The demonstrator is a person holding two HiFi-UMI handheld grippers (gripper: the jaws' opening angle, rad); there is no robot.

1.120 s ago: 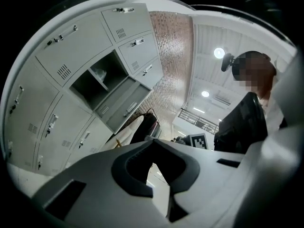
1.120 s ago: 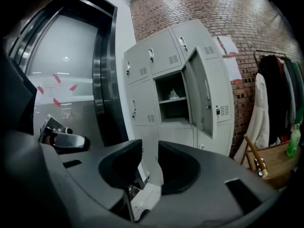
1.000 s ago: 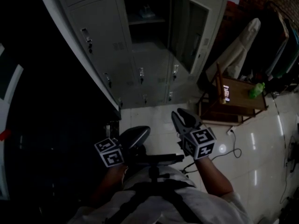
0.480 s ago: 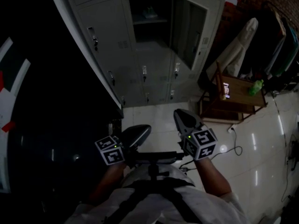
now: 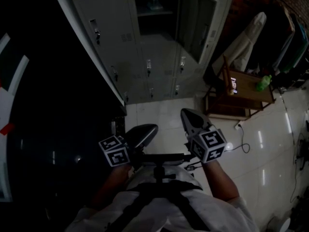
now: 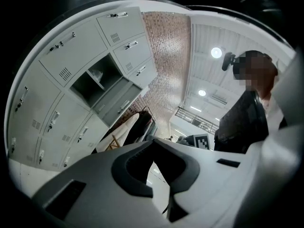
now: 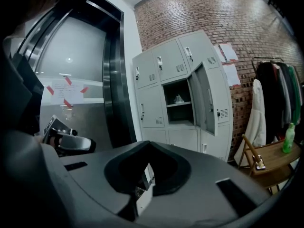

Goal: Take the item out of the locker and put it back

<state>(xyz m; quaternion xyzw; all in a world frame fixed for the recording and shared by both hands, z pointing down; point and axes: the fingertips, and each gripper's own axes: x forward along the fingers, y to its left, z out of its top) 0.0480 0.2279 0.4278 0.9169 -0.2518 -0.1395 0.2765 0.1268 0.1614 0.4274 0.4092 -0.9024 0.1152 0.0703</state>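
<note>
Both the left gripper [image 5: 148, 131] and right gripper [image 5: 186, 114] were shut, empty; unopened, they might topple the item [image 5: 154, 5] (perhaps a bottle) in the locker [image 5: 111, 28].

Grey locker [image 5: 116, 37], green bottle [image 5: 263, 82]

The head view looks steeply down over the person's chest, past the left gripper [image 5: 147, 133] and right gripper [image 5: 189, 117], toward the lockers [image 5: 120, 47] well ahead. The left gripper view seems rolled sideways and tipped up toward the ceiling [image 6: 223, 37], while the right gripper view sits roughly level. All three share the far-off open compartment [image 5: 157, 13] [image 6: 97, 80] [image 7: 178, 101].
</note>
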